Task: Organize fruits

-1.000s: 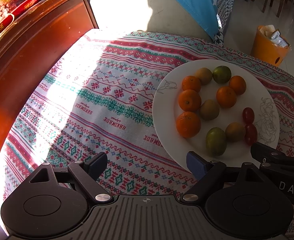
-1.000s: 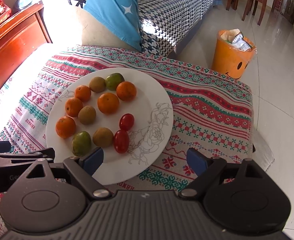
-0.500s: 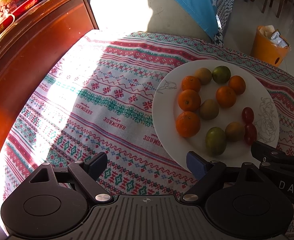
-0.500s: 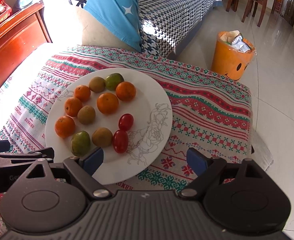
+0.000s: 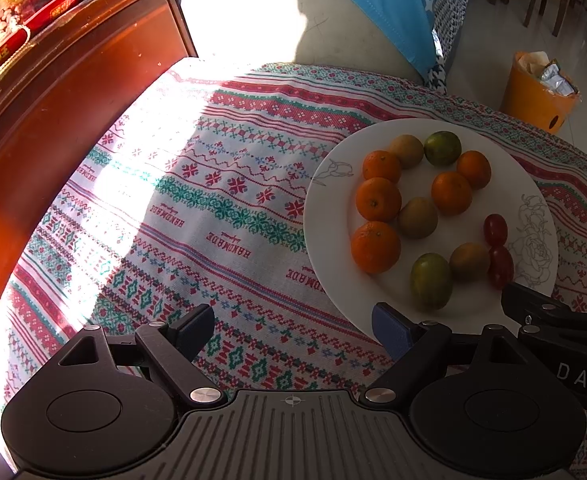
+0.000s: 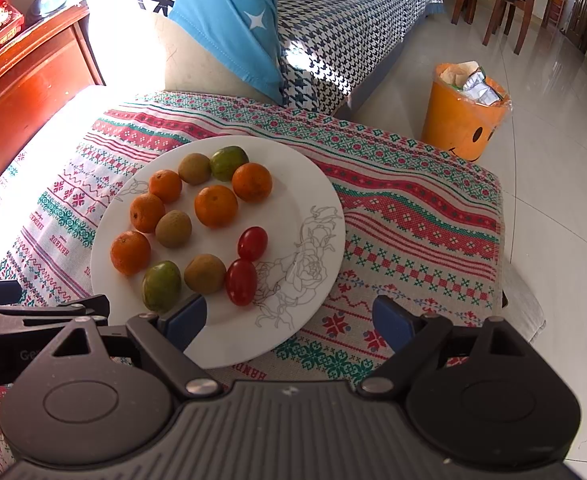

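Note:
A white plate (image 6: 293,184) with a drawn flower sits on the patterned tablecloth (image 5: 213,208); it also shows in the left wrist view (image 5: 325,216). On it lie several oranges (image 6: 216,205), brown kiwis (image 6: 173,229), two green fruits (image 6: 161,286) and two red cherry tomatoes (image 6: 252,243). My right gripper (image 6: 289,322) is open and empty, above the plate's near edge. My left gripper (image 5: 293,330) is open and empty, over the cloth left of the plate's near edge. The right gripper's side shows in the left wrist view (image 5: 553,320).
A red-brown wooden cabinet (image 5: 53,112) with red boxes on top stands at the left. A sofa with a blue cushion (image 6: 229,20) is behind the table. An orange waste bin (image 6: 463,118) stands on the tiled floor to the right.

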### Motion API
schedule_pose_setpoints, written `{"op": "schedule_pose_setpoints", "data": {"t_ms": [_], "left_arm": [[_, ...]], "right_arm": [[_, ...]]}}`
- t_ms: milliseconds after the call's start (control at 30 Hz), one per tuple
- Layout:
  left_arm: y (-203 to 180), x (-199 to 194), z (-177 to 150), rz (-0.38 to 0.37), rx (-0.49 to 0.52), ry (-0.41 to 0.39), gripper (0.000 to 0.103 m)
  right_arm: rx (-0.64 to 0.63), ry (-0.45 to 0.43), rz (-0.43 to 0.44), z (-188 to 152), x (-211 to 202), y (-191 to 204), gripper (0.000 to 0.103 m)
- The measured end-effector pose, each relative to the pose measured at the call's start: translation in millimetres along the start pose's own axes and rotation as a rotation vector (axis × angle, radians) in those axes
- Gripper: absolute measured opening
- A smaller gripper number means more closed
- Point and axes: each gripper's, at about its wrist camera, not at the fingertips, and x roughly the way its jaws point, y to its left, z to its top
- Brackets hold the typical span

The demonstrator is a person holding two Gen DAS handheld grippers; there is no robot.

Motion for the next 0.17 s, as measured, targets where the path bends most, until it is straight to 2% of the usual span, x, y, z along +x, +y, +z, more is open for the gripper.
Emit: {"op": "schedule_pose_setpoints", "data": {"t_ms": [167], "left_arm": [[-0.1,0.1,-0.2,0.002,0.004,-0.005,0.087]], "right_arm": [[-0.001,-0.001,-0.001,-0.8,-0.2,0.4,0.09]]}}
